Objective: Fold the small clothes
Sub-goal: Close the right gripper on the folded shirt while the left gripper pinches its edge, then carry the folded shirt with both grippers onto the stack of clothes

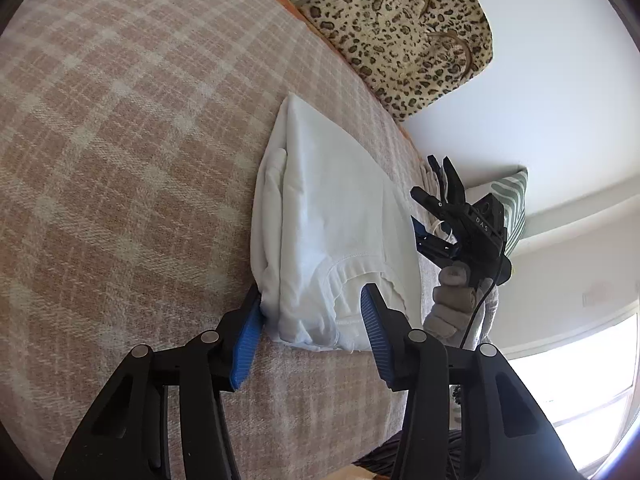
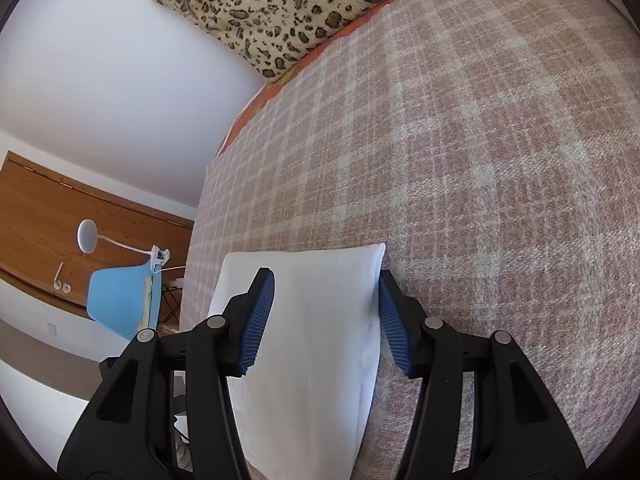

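Two grippers, each with blue ribbed pads on black fingers, work over one white garment (image 1: 332,216) lying folded on a pink-and-cream plaid blanket (image 1: 132,152).

Left gripper (image 1: 310,322): jaws part-way apart, straddling the garment's near end where the ribbed neckline shows. The left pad (image 1: 248,336) touches the folded side edge; the right pad (image 1: 374,328) lies over the cloth. Whether they pinch the fabric cannot be told.

Right gripper (image 2: 326,320): jaws about half apart, set on either side of the smooth folded panel (image 2: 316,340). One pad (image 2: 260,320) rests over the cloth, the other (image 2: 394,324) sits at its edge beside the blanket. No clamping visible. In the left wrist view this gripper (image 1: 464,216) appears at the garment's far side, held by a hand in a grey glove (image 1: 452,300).

Surroundings: leopard-print cushion (image 2: 280,4) at the blanket's far edge; green-patterned pillow (image 1: 516,204); blue chair (image 2: 120,300); white clip lamp (image 2: 88,236); wooden door (image 2: 48,216).

Writing: "DAS" on the right gripper's body.
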Motion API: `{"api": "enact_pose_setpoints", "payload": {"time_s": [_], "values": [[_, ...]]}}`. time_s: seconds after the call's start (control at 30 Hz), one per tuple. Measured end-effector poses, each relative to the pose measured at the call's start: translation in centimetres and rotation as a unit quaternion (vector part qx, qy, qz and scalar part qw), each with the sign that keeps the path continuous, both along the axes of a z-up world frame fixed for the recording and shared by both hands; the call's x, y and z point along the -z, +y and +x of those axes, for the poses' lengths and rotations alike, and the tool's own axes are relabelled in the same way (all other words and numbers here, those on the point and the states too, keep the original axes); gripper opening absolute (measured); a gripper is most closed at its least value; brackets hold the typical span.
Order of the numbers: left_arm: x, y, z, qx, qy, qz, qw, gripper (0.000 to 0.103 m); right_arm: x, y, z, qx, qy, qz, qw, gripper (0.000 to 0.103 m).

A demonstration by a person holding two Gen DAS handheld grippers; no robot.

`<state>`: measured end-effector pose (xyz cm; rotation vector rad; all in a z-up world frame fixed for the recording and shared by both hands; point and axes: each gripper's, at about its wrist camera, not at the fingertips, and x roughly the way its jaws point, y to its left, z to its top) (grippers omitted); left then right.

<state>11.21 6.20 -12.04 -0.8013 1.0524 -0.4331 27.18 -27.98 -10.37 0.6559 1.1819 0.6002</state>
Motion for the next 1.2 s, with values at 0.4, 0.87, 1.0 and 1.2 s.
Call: {"api": "enact_pose_setpoints", "payload": {"time_s": [0.4,0.87,1.0,1.2], "values": [[-0.9,-1.8,0.5,0.024,-0.044,0.063,0.9967,0.015,-0.2,3.2,0.2,-0.016,-0.019,-0.034,0.999,0.014],[-3.3,-2.8,-0.2,0.033,-0.099,0.095,0.9901,0.011,-5.5,5.5,-1.0,-0.024,-0.103,-0.105,0.989,0.009],[-4.1,-3.5,0.0,0.038,-0.112,0.094,0.9885,0.011,-7.0,5.4,-1.6,-0.022,-0.123,-0.111,0.986,0.009],[-5.2,-4.8,0.3,0.048,-0.130,0.091,0.9861,0.011,-8.7,3.8,-2.3,-0.001,-0.141,-0.110,0.984,0.009]]}}
